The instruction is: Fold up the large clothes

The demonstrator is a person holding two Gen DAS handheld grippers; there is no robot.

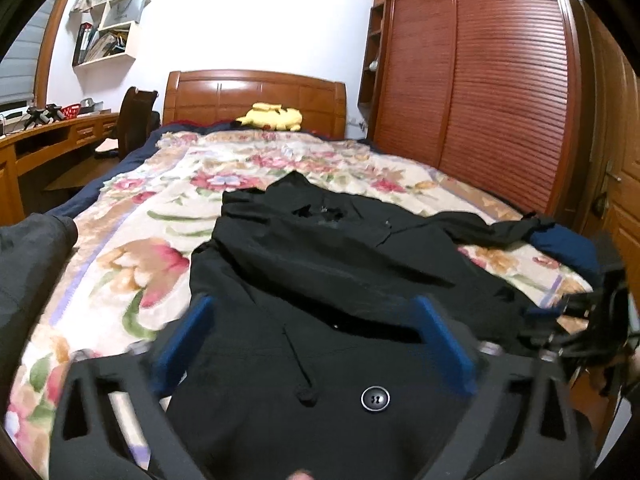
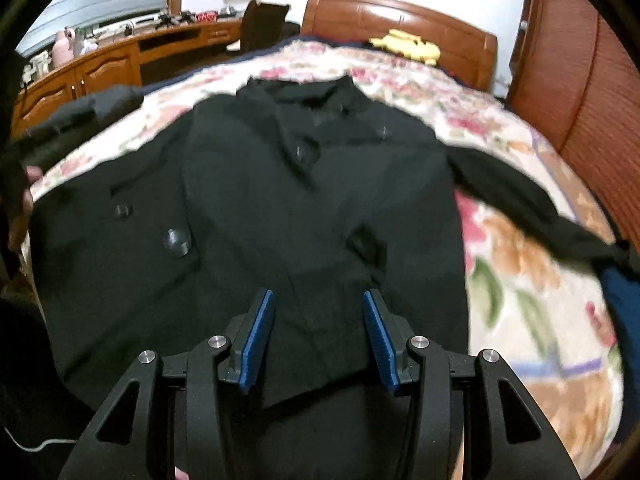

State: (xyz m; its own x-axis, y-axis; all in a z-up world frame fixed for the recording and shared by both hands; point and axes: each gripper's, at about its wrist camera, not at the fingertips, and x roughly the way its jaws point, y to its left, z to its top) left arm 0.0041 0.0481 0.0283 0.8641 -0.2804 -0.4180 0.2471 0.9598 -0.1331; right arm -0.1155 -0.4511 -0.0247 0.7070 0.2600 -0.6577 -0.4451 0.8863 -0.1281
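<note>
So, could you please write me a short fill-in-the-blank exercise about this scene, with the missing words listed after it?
1. The black coat lies spread on a bed cover printed with ____.
2. The soft toy at the wooden headboard is ____ in colour.
3. The pads of the right tool are ____ in colour.
4. The left tool has its jaws ____ above the coat.

Missing words: flowers; yellow; blue; open

Floral bedspread (image 1: 132, 216) covered the bed, yellow plush toy (image 1: 271, 117) lay against the wooden headboard (image 1: 248, 94), slatted wardrobe doors (image 1: 480, 92) stood alongside, wall shelves (image 1: 108, 28) hung above a desk (image 1: 52, 136), dark chair (image 1: 134, 120) sat beside it
</note>
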